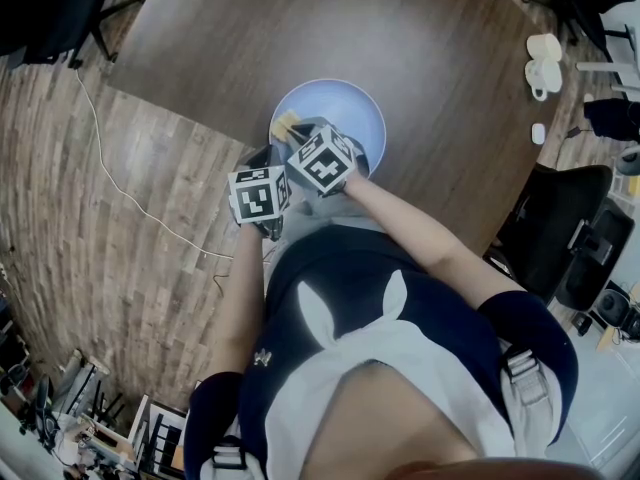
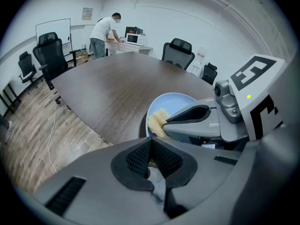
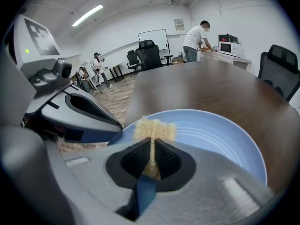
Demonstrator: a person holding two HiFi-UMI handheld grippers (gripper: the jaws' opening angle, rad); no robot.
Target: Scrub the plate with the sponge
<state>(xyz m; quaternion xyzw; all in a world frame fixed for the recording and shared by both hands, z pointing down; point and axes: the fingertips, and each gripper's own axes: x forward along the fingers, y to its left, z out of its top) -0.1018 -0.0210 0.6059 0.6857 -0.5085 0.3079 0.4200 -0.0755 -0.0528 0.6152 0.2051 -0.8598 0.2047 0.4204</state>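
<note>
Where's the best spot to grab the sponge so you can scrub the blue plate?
Pinch the sponge by its thin near end, coming from the table-edge side, as the right gripper does. It squeezes narrow between the jaws, so it looks soft, and the yellow scrubby end sticks out past them over the plate, free to rub.

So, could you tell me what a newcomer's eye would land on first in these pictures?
Probably the light blue plate at the near edge of the dark wooden table, right in front of the person. Next, the yellow sponge, pinched between the fingers of the right gripper and held over the plate. The left gripper appears to clamp the plate's near rim.
</note>
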